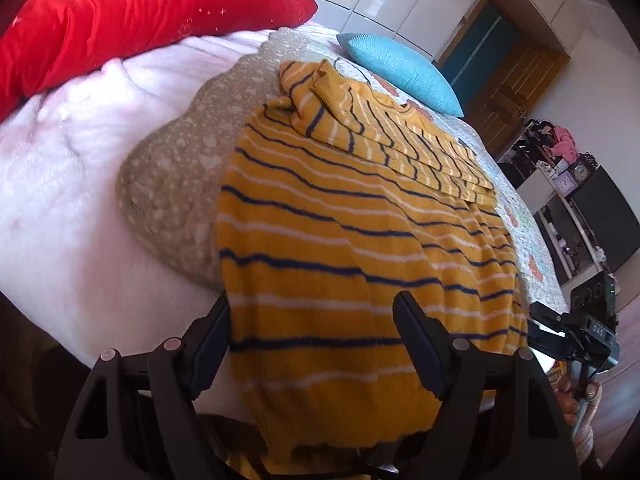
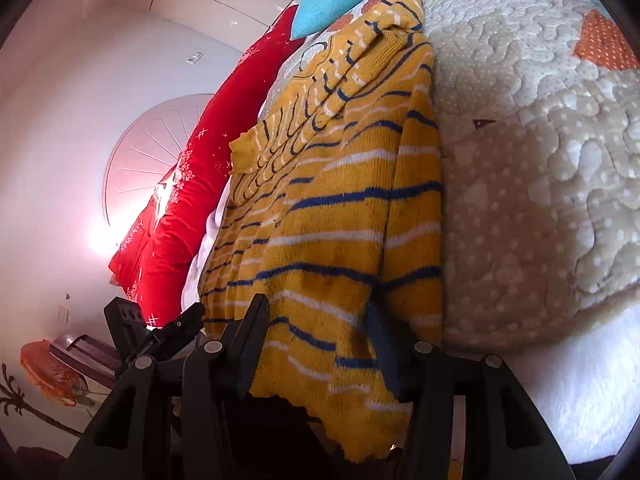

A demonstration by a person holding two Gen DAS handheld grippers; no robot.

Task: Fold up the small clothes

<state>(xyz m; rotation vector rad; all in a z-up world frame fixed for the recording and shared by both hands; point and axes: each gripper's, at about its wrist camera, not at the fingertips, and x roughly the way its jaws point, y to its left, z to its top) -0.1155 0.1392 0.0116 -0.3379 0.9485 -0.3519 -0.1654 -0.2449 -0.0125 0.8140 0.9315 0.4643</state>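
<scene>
1. Sweater [image 1: 340,240]: yellow knit with blue and white stripes, lying flat on the quilt [image 1: 172,184] that covers the bed. Its hem hangs a little over the bed's near edge; both sleeves [image 1: 400,136] are already folded across the chest, near the collar at the far end.
2. Left gripper [image 1: 312,344]: I hold it at the hem, jaws spread wide, one finger just outside the sweater's left edge and the other over the cloth. It grips nothing.
3. Right gripper [image 2: 316,340]: also spread open at the hem, straddling the sweater's right-hand part [image 2: 340,240]; one finger lies over the knit. Nothing is pinched yet, as far as I can judge.
4. Surroundings: a red pillow [image 1: 120,20] and a blue cushion [image 1: 400,72] lie toward the bed's far end, clear of the fold path; a white blanket [image 1: 60,200] lies under the quilt on the left.
5. Step in hand, by my judgement: take the hem at both corners and carry it up to the collar, halving the body.
6. Doing it well: I should slide each lower finger under the overhanging hem, so both layers are caught, and close near the side seams, not mid-hem.
7. Lift both corners level and together, keeping the knit lightly taut, since it stretches and sags easily.
8. Lay the hem over the folded sleeves without dragging them.
</scene>
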